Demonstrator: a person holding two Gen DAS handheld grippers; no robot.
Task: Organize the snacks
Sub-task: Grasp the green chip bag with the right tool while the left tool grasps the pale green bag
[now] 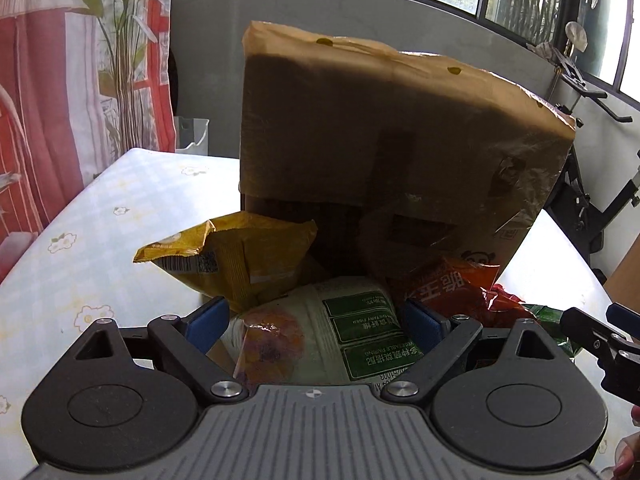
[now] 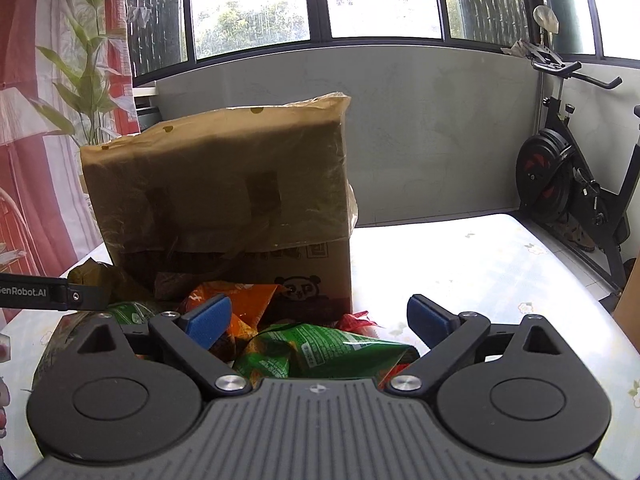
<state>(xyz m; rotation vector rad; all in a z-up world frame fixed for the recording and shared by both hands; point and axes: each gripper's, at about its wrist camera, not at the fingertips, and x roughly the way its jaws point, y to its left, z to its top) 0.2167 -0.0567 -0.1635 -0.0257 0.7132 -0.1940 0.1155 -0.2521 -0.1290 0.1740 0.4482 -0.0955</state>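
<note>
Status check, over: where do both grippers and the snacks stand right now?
Left gripper open over white snack bag. Right gripper open over green bag. Snacks piled before cardboard box, none gripped. Box flap overhangs pile.

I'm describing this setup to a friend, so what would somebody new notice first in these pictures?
The big cardboard box standing on the table, its flap up. In front of it lies a bright heap of snack packets: a yellow bag on the left, an orange bag in the middle, and a green packet between the open right gripper fingers. The left gripper, also open, straddles a pale packet.
</note>
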